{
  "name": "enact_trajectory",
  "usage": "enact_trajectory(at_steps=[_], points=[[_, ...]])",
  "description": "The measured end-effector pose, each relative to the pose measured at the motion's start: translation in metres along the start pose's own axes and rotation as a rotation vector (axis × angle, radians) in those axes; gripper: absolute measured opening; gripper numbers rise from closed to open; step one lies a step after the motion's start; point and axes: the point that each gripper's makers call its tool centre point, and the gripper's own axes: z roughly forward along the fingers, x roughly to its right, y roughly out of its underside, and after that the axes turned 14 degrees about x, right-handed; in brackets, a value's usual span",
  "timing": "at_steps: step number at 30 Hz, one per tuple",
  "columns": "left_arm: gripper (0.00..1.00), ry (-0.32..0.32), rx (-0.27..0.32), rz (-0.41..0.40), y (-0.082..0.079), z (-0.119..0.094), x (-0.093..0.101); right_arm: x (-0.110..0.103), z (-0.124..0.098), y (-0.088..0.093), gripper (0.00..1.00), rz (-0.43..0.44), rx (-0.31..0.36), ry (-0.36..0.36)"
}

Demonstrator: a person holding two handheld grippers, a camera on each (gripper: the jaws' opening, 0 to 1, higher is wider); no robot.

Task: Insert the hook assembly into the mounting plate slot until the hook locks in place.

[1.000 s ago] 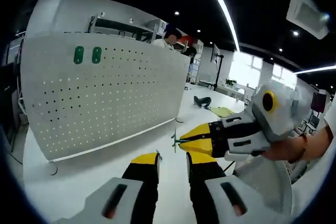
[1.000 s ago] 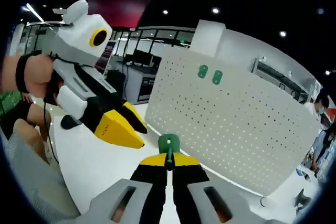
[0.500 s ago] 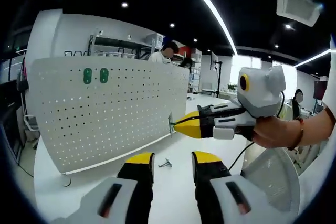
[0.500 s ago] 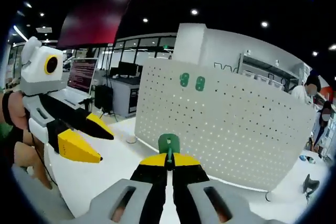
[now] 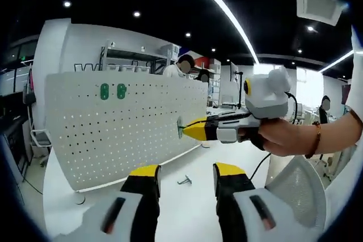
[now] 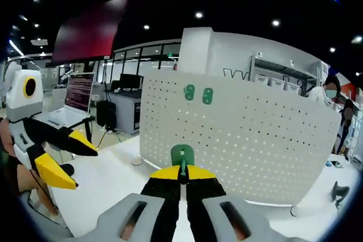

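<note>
Right claw (image 6: 182, 175) is clenched on the hook (image 6: 182, 156), whose green head stands up just past the yellow tips, with its thin stem pinched between them. In the left gripper view this claw (image 5: 187, 131) comes in from the right, held in a hand (image 5: 282, 138), and the green hook (image 5: 180, 130) at its tip sits close against the front of the pegboard (image 5: 125, 128); whether it touches a hole cannot be told.

Left claw (image 5: 186, 175) is released, its yellow-tipped jaws well apart and holding nothing. In the right gripper view it (image 6: 68, 160) hangs at the left, jaws spread, well apart from the hook.

White pegboard (image 6: 238, 134) stands upright on the white table (image 5: 187, 208). Two green pieces (image 5: 113, 90) sit side by side in its upper rows, well apart from the hook. A small metal part (image 5: 183, 181) lies on the table between the left claw's jaws and the board's foot.
</note>
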Motion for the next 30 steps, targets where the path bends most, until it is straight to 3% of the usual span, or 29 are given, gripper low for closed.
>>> enact_trajectory(at_steps=[5, 15, 19, 23, 30], points=[[0.42, 0.002, 0.035, 0.035, -0.007, -0.002, -0.003, 0.004, 0.010, -0.004, 0.01, 0.018, 0.015, 0.025], [0.52, -0.021, 0.068, 0.023, -0.006, -0.010, -0.006, 0.015, 0.025, -0.011, 0.01, 0.061, 0.044, 0.094], [0.56, -0.011, 0.080, 0.041, -0.008, -0.012, -0.006, 0.023, 0.033, -0.020, 0.01, 0.079, 0.070, 0.127], [0.58, -0.032, 0.095, -0.013, -0.009, -0.016, -0.009, 0.033, 0.041, -0.029, 0.01, 0.091, 0.091, 0.154], [0.62, -0.039, 0.106, 0.010, -0.014, -0.021, -0.009, 0.046, 0.054, -0.038, 0.01, 0.119, 0.113, 0.186]])
